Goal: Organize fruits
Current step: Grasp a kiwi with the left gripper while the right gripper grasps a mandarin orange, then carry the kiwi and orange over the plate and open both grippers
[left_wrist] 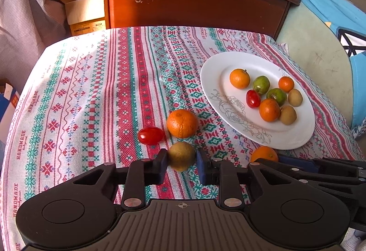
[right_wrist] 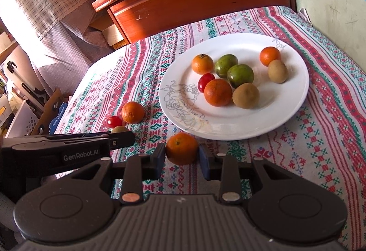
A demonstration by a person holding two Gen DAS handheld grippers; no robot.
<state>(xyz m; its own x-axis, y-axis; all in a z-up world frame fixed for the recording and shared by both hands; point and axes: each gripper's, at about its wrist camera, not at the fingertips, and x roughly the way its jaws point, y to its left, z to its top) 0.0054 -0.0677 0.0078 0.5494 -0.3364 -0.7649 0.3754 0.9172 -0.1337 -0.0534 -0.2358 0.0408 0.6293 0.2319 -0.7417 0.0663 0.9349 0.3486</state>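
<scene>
The left gripper [left_wrist: 181, 165] sat low over the patterned cloth of the desk [left_wrist: 96, 95], its fingers [left_wrist: 161, 165] bracketing a dull brown-green kiwi [left_wrist: 181, 156]; the left pad looked to be touching the skin, the right one just shy, so a firm clamp could not be confirmed. The kiwi was roundish, long axis hard to call from here. Just beyond it lay a dimpled orange [left_wrist: 182, 123] and, to its left, a glossy red cherry tomato [left_wrist: 151, 135] lying with its long axis left to right. Over on the right, the right gripper [right_wrist: 182, 157] came in level and near the desk, fingers [right_wrist: 160, 159] pressed on either side of a small mandarin [right_wrist: 181, 148], stem end up, just off the near rim of the white plate [right_wrist: 297, 95]. That plate, with a line-drawn flower, carried three oranges, two green fruits, two kiwis and one cherry tomato, clustered and mostly touching. A wooden cabinet [left_wrist: 194, 1] stood at the far edge.
</scene>
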